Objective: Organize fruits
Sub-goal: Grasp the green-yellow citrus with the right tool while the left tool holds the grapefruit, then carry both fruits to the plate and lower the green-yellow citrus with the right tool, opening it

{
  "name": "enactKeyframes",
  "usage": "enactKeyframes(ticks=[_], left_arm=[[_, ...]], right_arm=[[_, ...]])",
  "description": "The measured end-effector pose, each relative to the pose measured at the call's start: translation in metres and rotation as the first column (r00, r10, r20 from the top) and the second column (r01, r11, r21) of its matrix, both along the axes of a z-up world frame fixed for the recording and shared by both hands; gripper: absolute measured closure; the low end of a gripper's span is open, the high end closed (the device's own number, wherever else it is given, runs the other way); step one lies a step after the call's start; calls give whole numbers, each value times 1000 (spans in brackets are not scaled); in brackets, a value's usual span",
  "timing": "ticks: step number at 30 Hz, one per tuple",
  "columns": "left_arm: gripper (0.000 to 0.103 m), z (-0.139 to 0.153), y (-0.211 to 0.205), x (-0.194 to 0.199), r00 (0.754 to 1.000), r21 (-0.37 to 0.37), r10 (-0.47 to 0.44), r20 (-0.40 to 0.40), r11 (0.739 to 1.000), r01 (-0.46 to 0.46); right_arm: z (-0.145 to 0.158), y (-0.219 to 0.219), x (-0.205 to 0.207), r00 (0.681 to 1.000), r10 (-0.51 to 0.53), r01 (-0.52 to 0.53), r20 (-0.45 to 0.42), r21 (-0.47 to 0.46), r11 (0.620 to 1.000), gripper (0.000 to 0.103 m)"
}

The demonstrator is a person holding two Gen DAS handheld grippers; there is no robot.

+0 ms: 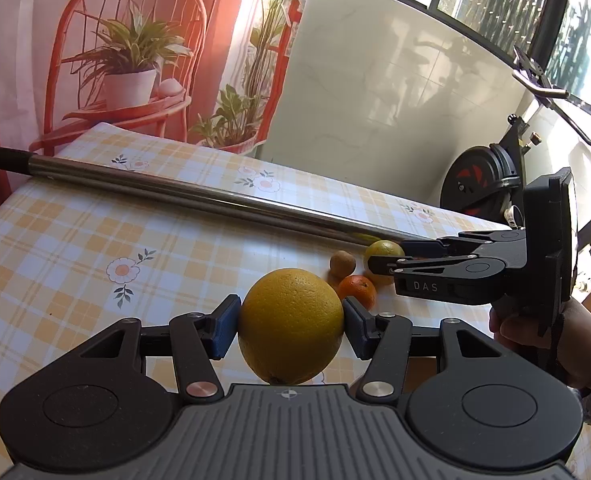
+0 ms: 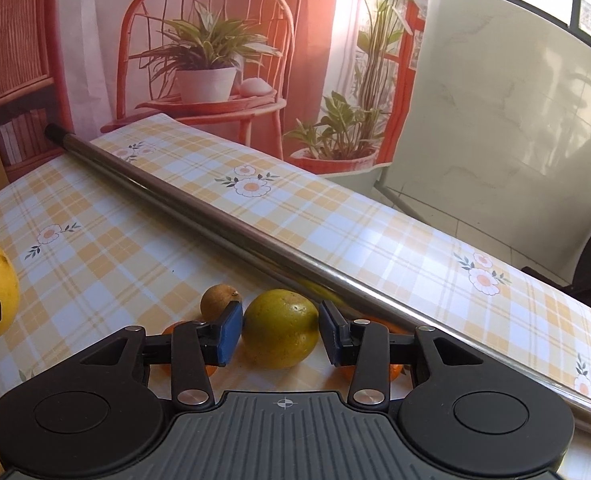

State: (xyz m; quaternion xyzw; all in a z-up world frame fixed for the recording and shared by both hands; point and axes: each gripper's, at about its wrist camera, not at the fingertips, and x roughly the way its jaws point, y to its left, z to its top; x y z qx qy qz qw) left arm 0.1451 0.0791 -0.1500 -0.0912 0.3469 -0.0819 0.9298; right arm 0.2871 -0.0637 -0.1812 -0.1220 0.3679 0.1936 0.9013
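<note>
Two grippers, one fruit held, one fruit just beside the pads.

We see the left gripper [image 1: 291,320] with its blue fingers [image 1: 225,330] pressed on either side of a large orange [image 1: 291,326], held above the checked table [image 1: 95,240]. The right gripper [image 2: 281,330] sits low on the table with a greenish-yellow citrus [image 2: 281,330] between its fingers [image 2: 231,334]; thin gaps show on both sides, so the pads are narrowly apart and not pressing. A small brown fruit [image 2: 219,300] lies just behind the left pad, and mandarins [image 2: 391,370] peek from under the linkage. A metal pole [image 2: 255,236] runs slantwise across the table behind the fruit. A hand [image 1: 535,332] grips the right gripper's handle.
</note>
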Motion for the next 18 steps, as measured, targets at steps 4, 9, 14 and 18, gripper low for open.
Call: enactKeyframes(ticks=[4, 9, 14, 18], left_arm=[[45, -1, -1, 0, 1000, 1, -3, -1, 1000, 3], [45, -1, -1, -1, 1000, -1, -8, -4, 1000, 8], [45, 0, 0, -5, 1000, -7, -12, -4, 1000, 12], [45, 2, -1, -7, 1000, -6, -15, -1, 1000, 15]], right_arm=[[-3, 0, 3, 1000, -15, 14, -14, -19, 1000, 61], [-5, 0, 5, 999, -21, 20, -28, -25, 999, 60], [-4, 7, 1, 999, -33, 32, -25, -66, 997, 62], [3, 5, -12, 1000, -25, 25, 0, -54, 998, 62]])
